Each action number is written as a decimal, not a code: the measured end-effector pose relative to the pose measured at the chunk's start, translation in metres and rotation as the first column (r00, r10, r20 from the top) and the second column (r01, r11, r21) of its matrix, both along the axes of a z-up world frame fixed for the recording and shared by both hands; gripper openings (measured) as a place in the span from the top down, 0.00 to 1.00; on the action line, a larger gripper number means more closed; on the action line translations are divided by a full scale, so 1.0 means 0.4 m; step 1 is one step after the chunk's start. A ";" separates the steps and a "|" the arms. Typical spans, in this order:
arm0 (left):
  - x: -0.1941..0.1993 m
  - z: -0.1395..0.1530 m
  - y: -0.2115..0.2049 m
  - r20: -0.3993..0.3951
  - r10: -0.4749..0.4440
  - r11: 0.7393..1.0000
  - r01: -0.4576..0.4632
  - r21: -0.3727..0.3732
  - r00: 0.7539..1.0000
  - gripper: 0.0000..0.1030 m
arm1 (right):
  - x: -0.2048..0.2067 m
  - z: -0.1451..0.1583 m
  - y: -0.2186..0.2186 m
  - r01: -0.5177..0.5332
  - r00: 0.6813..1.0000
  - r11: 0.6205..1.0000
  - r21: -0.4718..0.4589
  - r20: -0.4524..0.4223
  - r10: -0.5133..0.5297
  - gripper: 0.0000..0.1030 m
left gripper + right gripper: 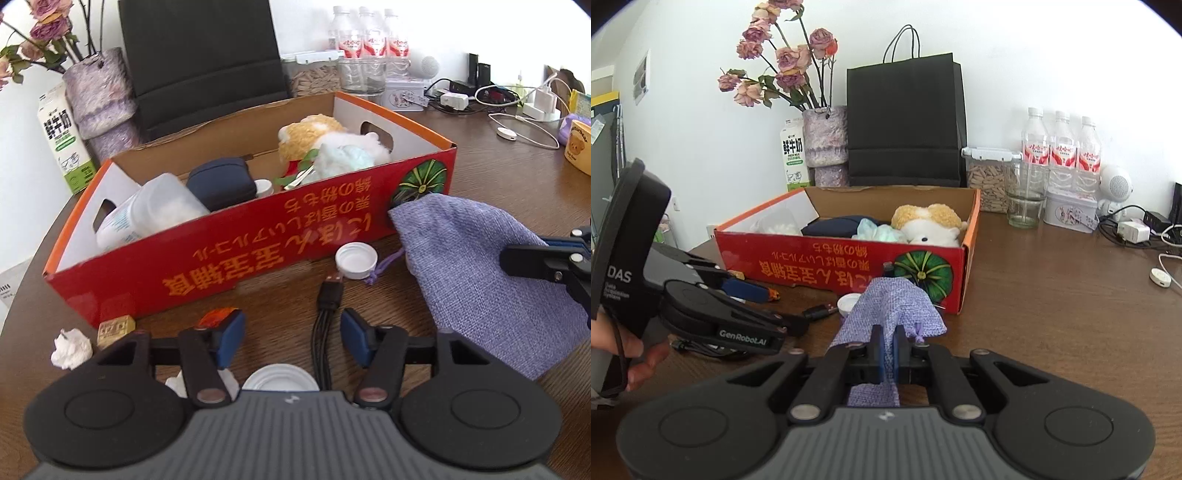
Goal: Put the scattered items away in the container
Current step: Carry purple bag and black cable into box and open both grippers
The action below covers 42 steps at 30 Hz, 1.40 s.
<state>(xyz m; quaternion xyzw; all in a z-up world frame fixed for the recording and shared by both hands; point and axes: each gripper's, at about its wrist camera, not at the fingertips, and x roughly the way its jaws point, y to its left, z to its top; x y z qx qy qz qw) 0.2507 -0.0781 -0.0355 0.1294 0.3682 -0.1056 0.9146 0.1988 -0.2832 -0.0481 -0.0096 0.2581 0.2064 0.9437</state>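
Brown wooden table (480, 155), white wall behind, clutter along the back edge: water bottles (1062, 147), black paper bag (905, 122), vase of dried roses (825, 144), milk carton (64, 140).

Red cardboard box (236, 243) is set mid-table, already loaded with a plush toy (310, 133), a navy case (221, 182) and a clear plastic jar (155, 210).

Right gripper (888, 345) is seen clamped on a purple woven pouch (894, 306); fabric is pinched between the blue pads (884, 354), the rest of the pouch drapes forward of the fingertips, just in front of the box's near wall. From the left wrist view the pouch (480, 273) is seen spread against the box corner.

Left gripper (293, 338) is held with jaws apart, nothing pinched. A black USB cable (328, 295) lies on the table in the gap between its fingers, closer to the right pad (352, 338), contact not confirmed. White bottle cap (356, 260) sits just beyond the fingertips, beside the pouch drawstring. Crumpled tissue (70, 347) and a small gold block (114, 328) lie left of the left finger, near the box front. White round lid (280, 376) is partly hidden under the gripper body.
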 end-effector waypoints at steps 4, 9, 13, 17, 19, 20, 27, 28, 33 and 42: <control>0.007 0.004 -0.015 -0.025 -0.041 0.999 0.041 -0.008 0.999 0.73 | 0.009 -0.003 -0.005 -0.012 1.000 1.000 0.013 -0.007 0.012 0.97; 0.000 0.002 0.004 -0.045 -0.022 0.996 0.018 -0.084 0.999 0.91 | -0.002 0.003 -0.008 -0.021 1.000 0.999 0.029 0.014 0.020 0.97; -0.023 0.012 0.028 -0.022 0.017 0.990 -0.020 -0.142 1.000 0.92 | -0.010 0.009 -0.009 -0.019 1.000 0.999 0.035 0.024 0.019 0.97; -0.044 0.039 0.055 0.005 0.041 0.982 -0.039 -0.183 0.999 0.92 | -0.027 0.023 0.000 -0.021 0.999 0.999 0.039 0.043 0.020 0.97; -0.061 0.061 0.068 0.039 0.056 0.978 -0.047 -0.205 0.998 0.92 | -0.037 0.034 0.004 -0.018 0.998 0.999 0.046 0.056 0.016 0.97; -0.069 0.071 0.074 0.056 0.064 0.975 -0.051 -0.215 0.996 0.92 | -0.042 0.040 0.005 -0.017 0.998 0.999 0.050 0.061 0.014 0.97; -0.129 0.155 0.114 0.173 0.116 0.956 -0.062 -0.288 0.978 0.92 | -0.077 0.100 0.027 -0.021 0.993 0.998 0.061 0.121 0.013 0.97; -0.135 0.166 0.118 0.185 0.120 0.953 -0.061 -0.298 0.975 0.92 | -0.081 0.112 0.032 -0.021 0.991 0.998 0.062 0.132 0.013 0.97; -0.164 0.219 0.136 0.249 0.139 0.941 -0.049 -0.336 0.958 0.92 | -0.098 0.155 0.053 -0.028 0.985 0.998 0.063 0.172 0.017 0.97; -0.198 0.272 0.155 0.308 0.142 0.928 -0.018 -0.373 0.941 0.92 | -0.109 0.199 0.091 -0.041 0.978 0.997 0.059 0.209 0.028 0.97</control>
